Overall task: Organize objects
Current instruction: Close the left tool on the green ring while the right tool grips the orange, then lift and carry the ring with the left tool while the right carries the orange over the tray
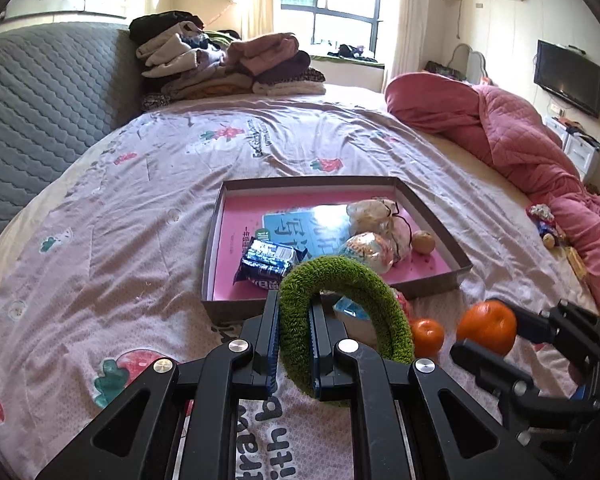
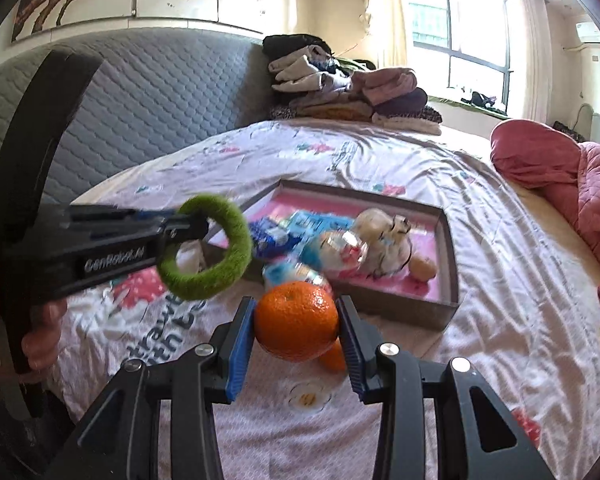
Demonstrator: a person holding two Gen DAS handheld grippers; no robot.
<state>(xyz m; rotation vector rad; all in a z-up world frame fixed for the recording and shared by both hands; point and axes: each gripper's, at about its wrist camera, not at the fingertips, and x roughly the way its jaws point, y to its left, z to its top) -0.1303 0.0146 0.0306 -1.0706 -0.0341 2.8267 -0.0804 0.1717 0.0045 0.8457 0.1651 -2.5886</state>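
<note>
While shallow grey cardboard tray [image 1: 452, 236] ahead already holds several items, left gripper [image 1: 294, 344] clamps fuzzy green ring [image 1: 340, 276], right gripper [image 2: 296, 334] clamps round orange tangerine [image 2: 296, 320]; both undelivered, second tangerine [image 1: 428, 336] loose below.

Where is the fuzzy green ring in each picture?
Left wrist view: the green ring is low in the middle, clamped in the left gripper.
Right wrist view: the ring is left of middle, held out by the left gripper, above and left of the orange in the right gripper.
Shared landmark: the pink-bottomed tray on the bed, just beyond the ring.
</note>
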